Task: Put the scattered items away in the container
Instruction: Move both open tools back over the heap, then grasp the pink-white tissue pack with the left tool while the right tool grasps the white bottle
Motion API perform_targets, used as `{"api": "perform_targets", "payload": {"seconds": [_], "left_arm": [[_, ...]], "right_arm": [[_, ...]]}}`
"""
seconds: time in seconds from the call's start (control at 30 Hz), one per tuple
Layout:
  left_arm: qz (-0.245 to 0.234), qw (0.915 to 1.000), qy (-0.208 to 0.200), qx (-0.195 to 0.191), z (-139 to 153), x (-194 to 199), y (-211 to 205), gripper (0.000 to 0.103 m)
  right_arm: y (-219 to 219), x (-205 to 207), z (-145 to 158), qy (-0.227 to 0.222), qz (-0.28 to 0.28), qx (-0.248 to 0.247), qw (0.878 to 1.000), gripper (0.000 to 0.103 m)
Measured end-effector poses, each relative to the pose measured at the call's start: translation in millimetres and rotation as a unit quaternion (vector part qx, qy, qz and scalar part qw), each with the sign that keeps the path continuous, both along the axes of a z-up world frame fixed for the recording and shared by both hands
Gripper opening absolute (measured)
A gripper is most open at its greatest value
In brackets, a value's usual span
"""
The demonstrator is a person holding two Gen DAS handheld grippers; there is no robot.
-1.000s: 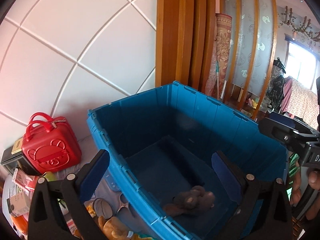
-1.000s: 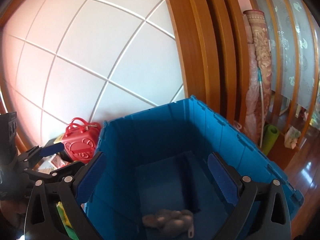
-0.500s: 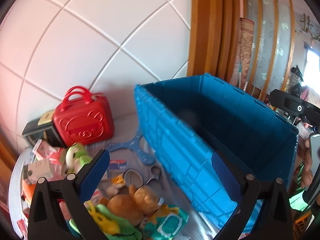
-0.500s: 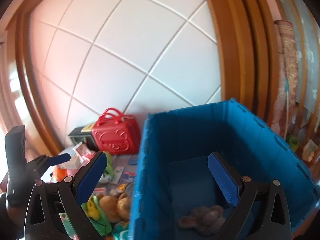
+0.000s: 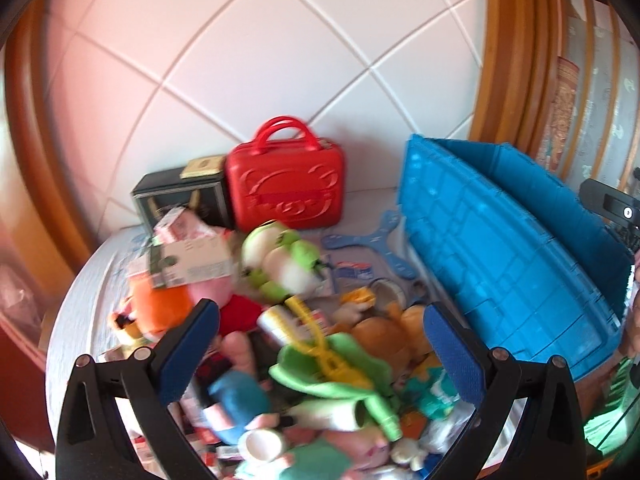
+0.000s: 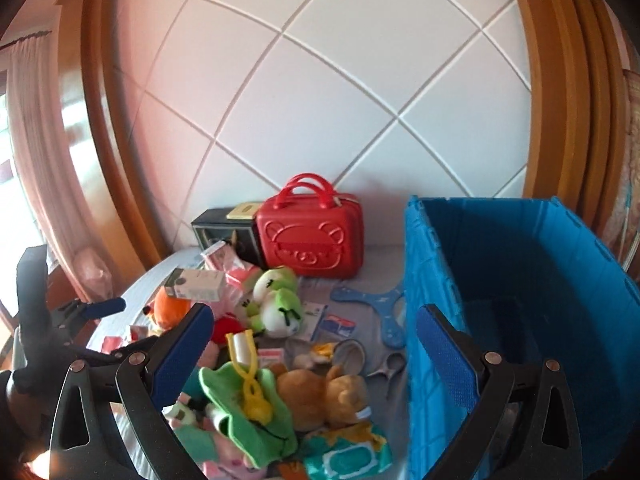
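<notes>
A white wall (image 6: 320, 92) with diagonal grooves stands behind everything, framed by curved wooden trim (image 6: 100, 132) on the left and wooden posts (image 5: 508, 48) on the right. A pale curtain (image 6: 30, 128) hangs far left.

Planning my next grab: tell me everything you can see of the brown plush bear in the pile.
The brown plush bear is soft, golden-brown and fuzzy, with rounded ears. It lies on its side on the grey cloth near the pile's front, beside the blue crate. A green plush presses against its left side, and a teal wipes packet sits just in front. Metal scissors lie close behind it. Neither gripper touches it; its face is not clearly visible.
</notes>
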State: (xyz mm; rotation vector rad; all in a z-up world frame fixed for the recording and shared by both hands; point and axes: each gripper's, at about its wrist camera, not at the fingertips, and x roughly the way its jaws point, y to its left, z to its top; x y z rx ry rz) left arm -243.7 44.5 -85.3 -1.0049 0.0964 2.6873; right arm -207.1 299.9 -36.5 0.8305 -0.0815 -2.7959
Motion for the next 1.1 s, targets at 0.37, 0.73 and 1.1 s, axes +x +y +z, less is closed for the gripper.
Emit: {"api": "perform_targets", "payload": {"seconds": [0.37,0.73,1.1], "left_arm": [[0.068,0.9959,-0.053,-0.026,-52,12,-136,0.103],[0.091,0.9882,-0.118,-0.036,-118,14,-212,0.103],[0.105,0.9752,-0.194,0.023,-188,-25,-247,0.103]], "right_arm": [[-111,1,-50,-0.056,0.049,0.015,0.997,0.103],[-198,6,-131,-0.108,0.089,0.048,0.989,0.103],[-250,4,-221,-0.195,0.099,0.075,0.973,0.103]]}}
